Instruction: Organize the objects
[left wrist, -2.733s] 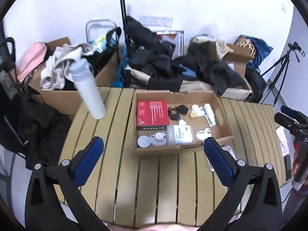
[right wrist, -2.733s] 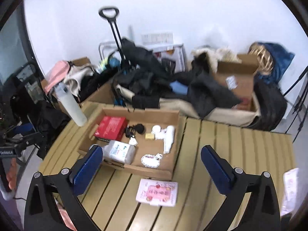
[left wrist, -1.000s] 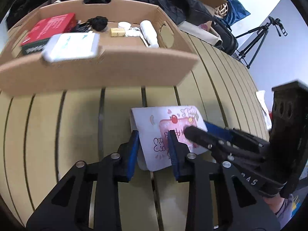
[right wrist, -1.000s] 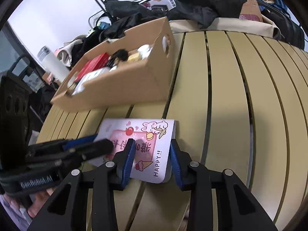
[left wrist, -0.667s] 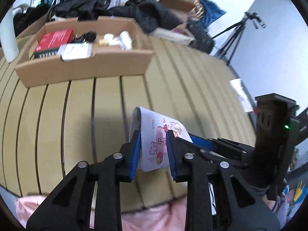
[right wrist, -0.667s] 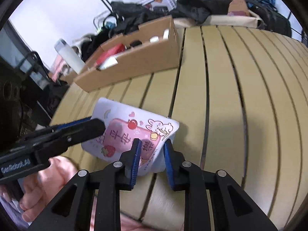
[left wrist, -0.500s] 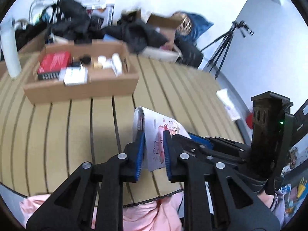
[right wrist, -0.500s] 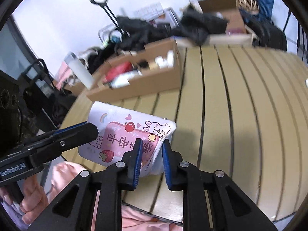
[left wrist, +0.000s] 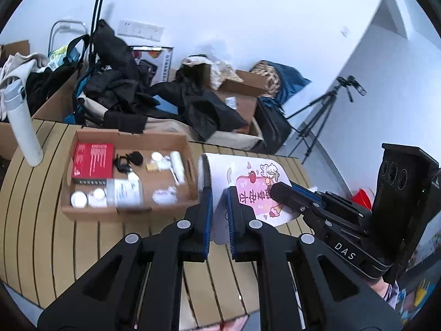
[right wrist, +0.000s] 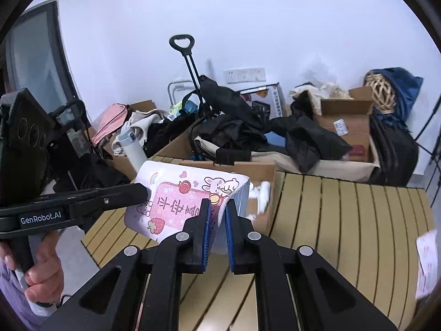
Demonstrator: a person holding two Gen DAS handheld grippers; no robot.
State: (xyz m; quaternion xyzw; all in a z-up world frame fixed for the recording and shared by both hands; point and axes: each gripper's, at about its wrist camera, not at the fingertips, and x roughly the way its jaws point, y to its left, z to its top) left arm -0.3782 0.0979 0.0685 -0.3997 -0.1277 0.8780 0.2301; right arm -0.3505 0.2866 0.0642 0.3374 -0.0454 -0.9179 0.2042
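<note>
Two claws (left wrist: pixel 219 204) (right wrist: pixel 217 215) w/ "GenRobot.AI", "DAS" labels

**Slatted table, box and bottle on top**

Here's the table (left wrist: pixel 41 237), a tan top built of long slats with dark gaps between them, its far edge butting up to heaps of bags and clothing. Sitting directly on it is the open cardboard box (left wrist: pixel 91 211), low-walled, with small items inside. Off its left end, near the table's corner, a white bottle (left wrist: pixel 23 127) stands upright on the slats, apart from the box. In the right wrist view the slats (right wrist: pixel 344 234) run bare toward the far edge, and at the far right rim of the frame a pale printed packet (right wrist: pixel 427 262) shows, too blurred to tell whether it rests on the wood.
</note>
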